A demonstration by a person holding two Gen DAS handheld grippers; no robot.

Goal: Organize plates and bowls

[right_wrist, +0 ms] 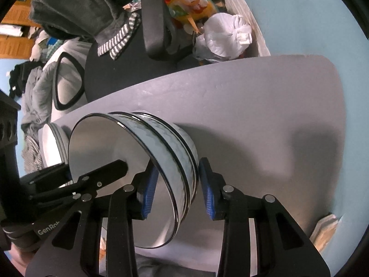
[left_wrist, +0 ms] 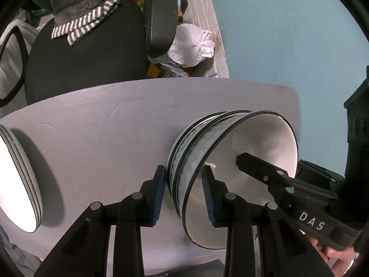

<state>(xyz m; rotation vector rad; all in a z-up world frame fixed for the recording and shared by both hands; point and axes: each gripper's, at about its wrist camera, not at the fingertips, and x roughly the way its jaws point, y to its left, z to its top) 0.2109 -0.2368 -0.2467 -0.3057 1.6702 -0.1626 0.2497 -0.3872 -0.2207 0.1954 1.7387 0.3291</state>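
A stack of nested bowls (left_wrist: 265,143), white inside with black rims and mottled grey walls, stands on the grey table (left_wrist: 103,127). My left gripper (left_wrist: 184,194) straddles the stack's near-left wall, one blue pad outside and one inside, both pressing on it. In the right wrist view the same bowls (right_wrist: 96,143) are clamped at the opposite wall by my right gripper (right_wrist: 177,191), again one pad inside and one outside. Each view shows the other gripper's black finger reaching into the top bowl. A stack of white plates (left_wrist: 13,180) (right_wrist: 53,143) sits at the table's left end.
Behind the table stands a black office chair (left_wrist: 87,57) with a striped cloth (left_wrist: 80,25) on its seat. A white plastic bag (left_wrist: 191,46) and clutter lie on the floor beside it. A light wrapper (right_wrist: 325,230) lies off the table's near right corner.
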